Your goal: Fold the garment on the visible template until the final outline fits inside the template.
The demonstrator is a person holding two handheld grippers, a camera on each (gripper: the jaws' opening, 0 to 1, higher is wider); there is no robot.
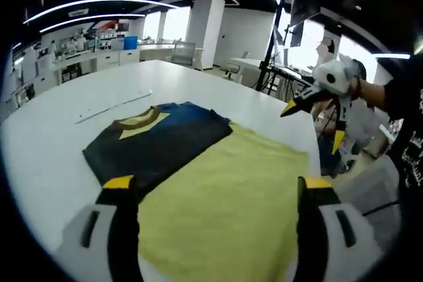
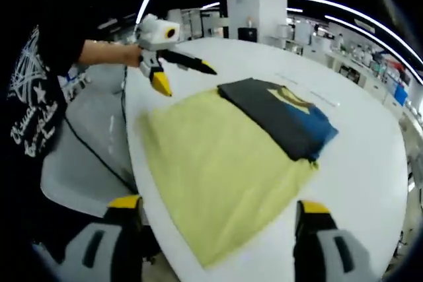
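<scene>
garment [image 1: 198, 176] flat on table [image 1: 59, 137] | left gripper [image 1: 218, 186] gaping | right gripper [image 2: 217, 208] gaping

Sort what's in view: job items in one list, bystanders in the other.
Job:
garment, folded
yellow template
left hand-held gripper, open
right hand-held gripper, open

Lying about:
strip on the table
chair

Person [image 2: 36, 77]: black tee w/ white print; grippers white, yellow-tipped black jaws
</scene>
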